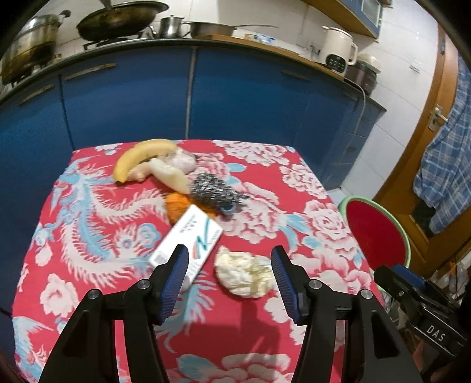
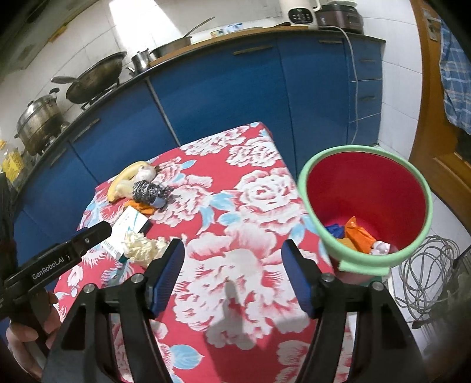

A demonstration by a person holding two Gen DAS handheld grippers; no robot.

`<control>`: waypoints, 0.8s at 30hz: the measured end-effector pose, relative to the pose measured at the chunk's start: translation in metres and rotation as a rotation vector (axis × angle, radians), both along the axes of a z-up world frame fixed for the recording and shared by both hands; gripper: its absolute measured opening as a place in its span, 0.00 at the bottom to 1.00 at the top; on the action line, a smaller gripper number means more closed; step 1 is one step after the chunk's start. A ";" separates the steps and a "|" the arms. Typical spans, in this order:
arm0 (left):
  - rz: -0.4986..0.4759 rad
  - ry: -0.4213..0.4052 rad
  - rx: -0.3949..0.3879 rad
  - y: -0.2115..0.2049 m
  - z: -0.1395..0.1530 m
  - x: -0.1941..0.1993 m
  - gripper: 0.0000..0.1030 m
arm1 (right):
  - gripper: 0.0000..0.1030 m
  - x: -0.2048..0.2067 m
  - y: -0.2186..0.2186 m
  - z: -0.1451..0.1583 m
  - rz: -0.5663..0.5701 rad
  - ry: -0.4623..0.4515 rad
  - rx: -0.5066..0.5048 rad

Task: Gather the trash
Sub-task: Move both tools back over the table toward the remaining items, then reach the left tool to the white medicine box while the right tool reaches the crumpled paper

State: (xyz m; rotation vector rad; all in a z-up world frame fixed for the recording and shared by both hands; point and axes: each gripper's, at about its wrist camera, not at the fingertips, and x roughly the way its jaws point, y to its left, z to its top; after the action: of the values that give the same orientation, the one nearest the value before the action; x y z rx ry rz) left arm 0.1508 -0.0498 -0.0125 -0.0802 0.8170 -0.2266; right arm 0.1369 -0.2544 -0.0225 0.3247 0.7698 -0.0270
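The left gripper (image 1: 229,259) holds its ribbed blue pads (image 1: 176,274) wide apart with nothing between them, poised over the red floral tablecloth (image 1: 97,294). A crumpled, off-white paper wad (image 1: 243,274) lies on the cloth in the gap between the fingers. Just beside the wad, toward the left finger, rests a flat white carton (image 1: 191,238) with teal lettering, its near end hidden behind that finger. Beyond the carton sit a piece of orange peel (image 1: 176,204) and a wiry grey steel scourer (image 1: 213,191). Farther from the wad a curved yellow banana (image 1: 138,157) lies against pale peelings (image 1: 173,176) and a papery garlic bulb (image 1: 184,160).

The right gripper (image 2: 232,265) also stands open and empty, above a bare rose-printed part of the cloth, well to the side of the wad. Its view shows what the left view only hints at: the inside of the round red bin with a green rim (image 2: 365,206), standing off the table's edge beyond the wad, already holding orange and blue wrappers (image 2: 353,232) and a white scrap. The left view catches only part of the bin's wall. The right view also takes in the left gripper's black body and the hand around its handle (image 2: 26,338), and a coil of grey cable (image 2: 426,271) past the bin.

Behind the table run glossy blue cabinets (image 1: 244,94), topped by a dark wok (image 1: 117,20), steel pots and a cream kettle (image 1: 338,48).
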 end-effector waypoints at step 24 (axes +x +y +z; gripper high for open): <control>0.189 0.043 -0.046 0.087 -0.022 0.000 0.58 | 0.71 0.042 0.075 -0.024 0.148 0.080 -0.020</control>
State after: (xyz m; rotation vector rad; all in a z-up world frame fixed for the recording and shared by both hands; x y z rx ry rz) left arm 0.1510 0.0375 -0.0350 -0.2053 0.8419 -0.0653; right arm 0.1785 -0.1792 -0.0461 0.2481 0.8704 0.0918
